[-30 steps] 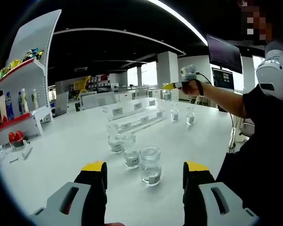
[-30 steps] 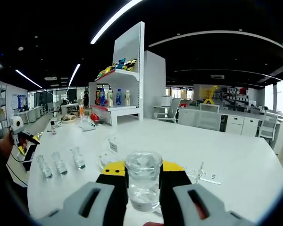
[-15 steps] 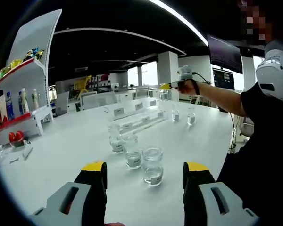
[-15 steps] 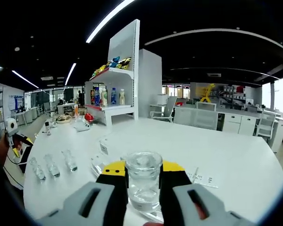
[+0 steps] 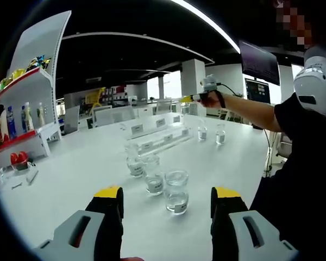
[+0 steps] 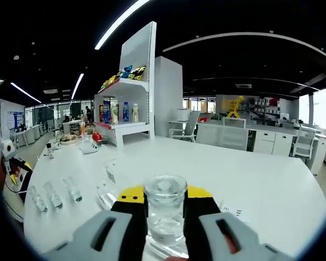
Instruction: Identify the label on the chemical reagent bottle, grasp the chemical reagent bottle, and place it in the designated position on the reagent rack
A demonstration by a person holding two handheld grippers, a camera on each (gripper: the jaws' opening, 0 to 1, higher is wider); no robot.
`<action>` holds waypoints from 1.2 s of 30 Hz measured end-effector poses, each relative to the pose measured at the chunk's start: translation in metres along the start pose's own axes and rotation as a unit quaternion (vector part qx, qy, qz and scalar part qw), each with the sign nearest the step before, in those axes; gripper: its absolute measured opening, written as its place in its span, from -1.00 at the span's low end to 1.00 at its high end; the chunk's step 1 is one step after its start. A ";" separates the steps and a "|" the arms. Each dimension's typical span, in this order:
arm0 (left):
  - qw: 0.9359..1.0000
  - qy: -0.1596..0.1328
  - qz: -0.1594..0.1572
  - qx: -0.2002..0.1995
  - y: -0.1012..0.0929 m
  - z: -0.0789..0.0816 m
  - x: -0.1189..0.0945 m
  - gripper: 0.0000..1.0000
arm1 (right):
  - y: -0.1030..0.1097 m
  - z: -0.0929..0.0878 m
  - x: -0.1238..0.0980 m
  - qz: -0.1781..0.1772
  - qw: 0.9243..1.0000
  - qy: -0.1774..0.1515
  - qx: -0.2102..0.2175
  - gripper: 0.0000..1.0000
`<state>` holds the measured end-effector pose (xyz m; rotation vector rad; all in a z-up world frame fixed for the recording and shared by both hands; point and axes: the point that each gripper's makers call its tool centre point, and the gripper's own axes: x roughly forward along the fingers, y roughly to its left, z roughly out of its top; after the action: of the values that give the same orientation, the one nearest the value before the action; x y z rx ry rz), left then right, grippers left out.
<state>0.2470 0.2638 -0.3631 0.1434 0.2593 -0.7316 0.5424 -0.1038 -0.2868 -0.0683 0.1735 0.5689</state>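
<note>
Fingers of left gripper point(image 5: 165, 202) apart, low over white surface point(image 5: 76, 163), nothing held; three reagent bottles point(image 5: 175, 190) just ahead, white labels unreadable. Reagent rack point(image 5: 160, 133) beyond, tags illegible.

Right gripper point(image 6: 164, 209) fingers clamped on held bottle point(image 6: 164, 209), carried above rack. Transport step; next, lower into designated slot. Label unreadable.

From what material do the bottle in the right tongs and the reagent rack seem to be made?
The bottle held between the right tongs looks like clear glass: see-through, with bright glints on its thick rim; hard plastic is possible. The reagent rack looks like clear acrylic: transparent, flat-sided, carrying small white labels.
</note>
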 end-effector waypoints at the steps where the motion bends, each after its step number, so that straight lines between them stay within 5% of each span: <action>1: 1.000 0.000 0.000 0.000 0.000 0.000 0.000 0.30 | -0.002 0.001 0.002 -0.001 1.000 0.000 0.000 -0.53; 36: 1.000 0.006 0.013 -0.013 0.008 -0.009 -0.006 0.29 | -0.035 0.012 0.042 -0.023 1.000 0.003 0.009 -0.53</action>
<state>0.2467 0.2750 -0.3695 0.1257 0.2774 -0.7016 0.5980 -0.1096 -0.2822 -0.0570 0.1820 0.5207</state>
